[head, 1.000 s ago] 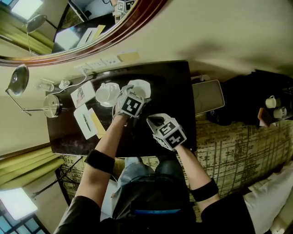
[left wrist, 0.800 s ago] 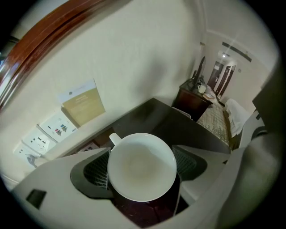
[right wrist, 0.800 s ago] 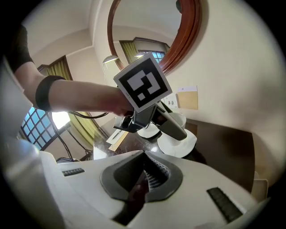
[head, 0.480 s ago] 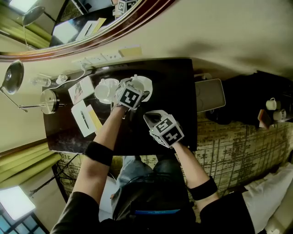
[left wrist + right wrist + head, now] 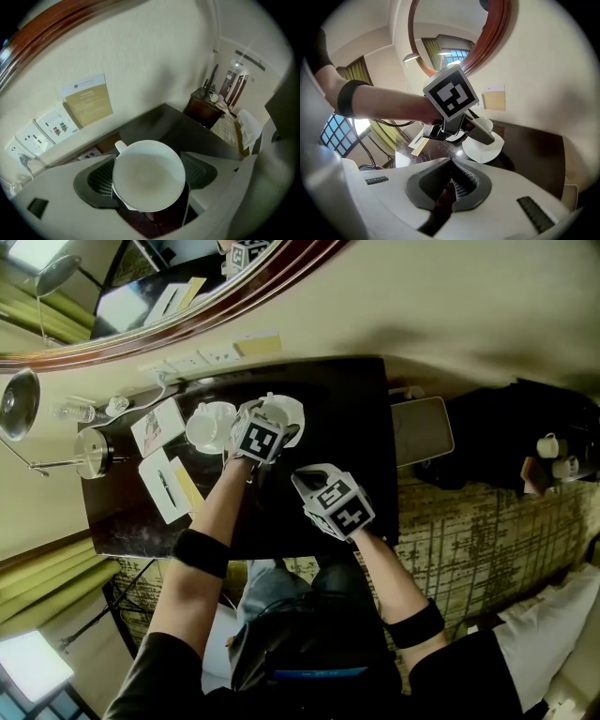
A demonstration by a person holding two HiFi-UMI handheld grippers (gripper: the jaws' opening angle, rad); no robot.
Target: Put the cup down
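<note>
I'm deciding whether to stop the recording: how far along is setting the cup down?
Done: the cup is at the saucer on the dark desk and looks lowered onto it, though contact isn't certain. In hand: the left gripper has its jaws clamped on the cup's sides. Left: open those jaws and draw back. The right gripper is shut and empty, above the desk.

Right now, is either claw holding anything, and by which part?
The left claw holds the white cup by its sides; the right claw is shut, empty.
</note>
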